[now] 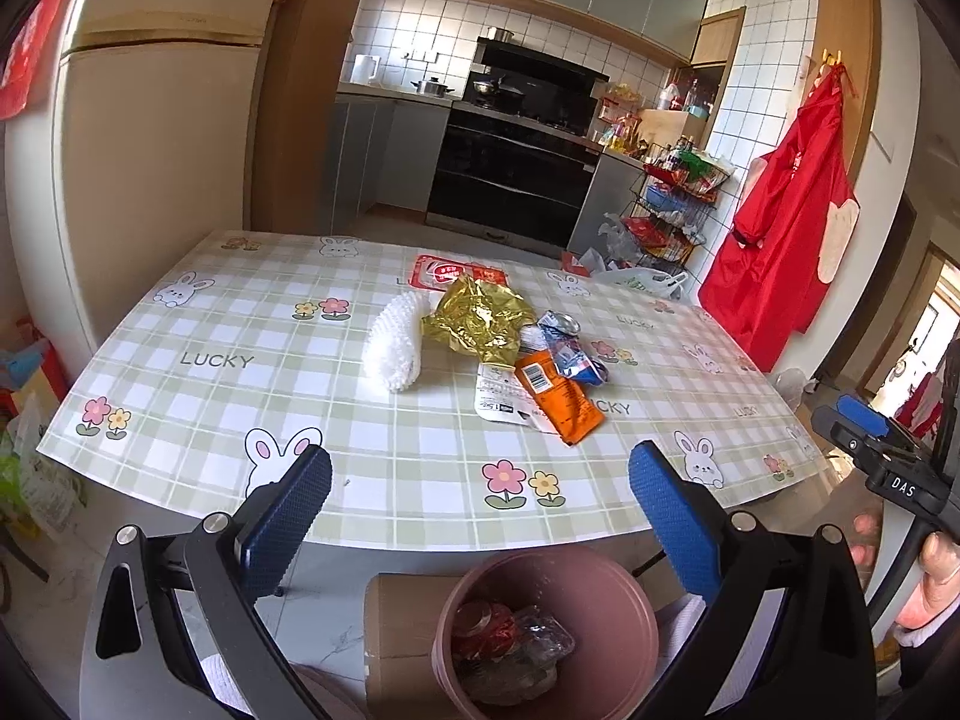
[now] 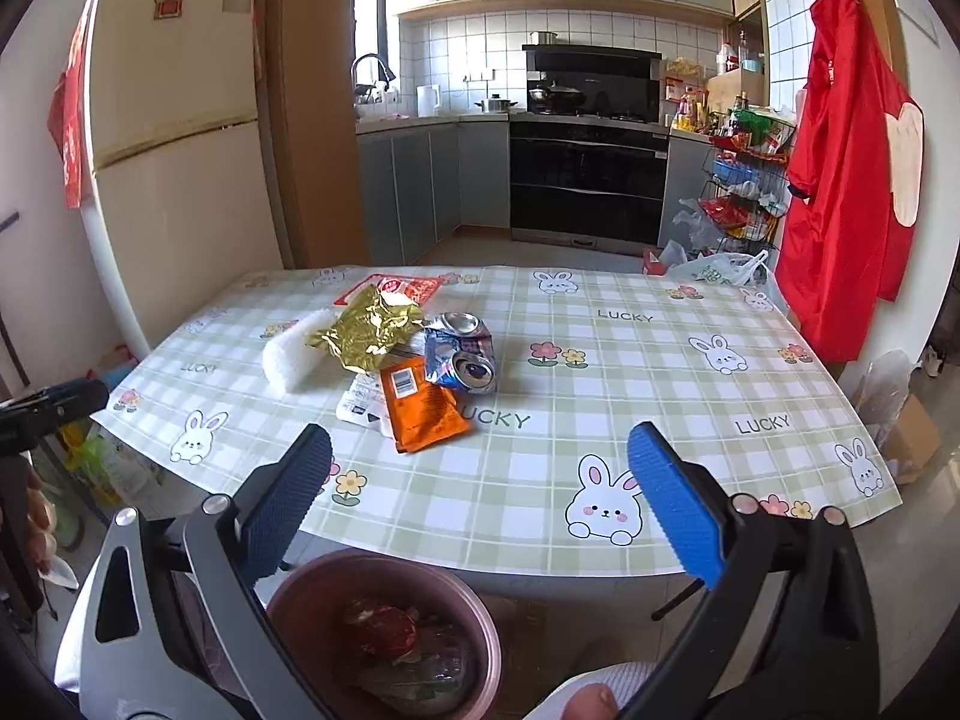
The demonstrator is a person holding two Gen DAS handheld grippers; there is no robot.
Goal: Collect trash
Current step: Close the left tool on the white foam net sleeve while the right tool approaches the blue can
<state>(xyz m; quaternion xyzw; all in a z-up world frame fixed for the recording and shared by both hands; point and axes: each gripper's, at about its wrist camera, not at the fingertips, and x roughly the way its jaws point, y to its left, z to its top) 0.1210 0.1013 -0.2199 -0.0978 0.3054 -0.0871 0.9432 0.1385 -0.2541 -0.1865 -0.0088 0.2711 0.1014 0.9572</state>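
A pile of trash lies on the table [image 1: 228, 396]: a gold foil wrapper [image 1: 480, 318] [image 2: 369, 330], an orange packet [image 1: 558, 399] [image 2: 420, 405], a crushed blue can [image 1: 570, 348] [image 2: 462, 354], a white foam net [image 1: 396, 342] [image 2: 294, 357], a white packet [image 1: 498, 402] and a red-white wrapper [image 1: 447, 270] [image 2: 396, 288]. A pink bin [image 1: 624, 612] [image 2: 300, 594] with trash inside stands below the near table edge. My left gripper [image 1: 480, 480] is open and empty above the bin. My right gripper [image 2: 480, 468] is open and empty, also near the bin.
The right gripper shows at the right edge of the left wrist view [image 1: 882, 450]. A fridge [image 2: 174, 138] stands at left, a red apron [image 2: 852, 180] hangs at right. A wire rack [image 2: 744, 192] and plastic bags [image 2: 720, 267] are behind the table. A cardboard box [image 1: 402, 630] sits under the bin.
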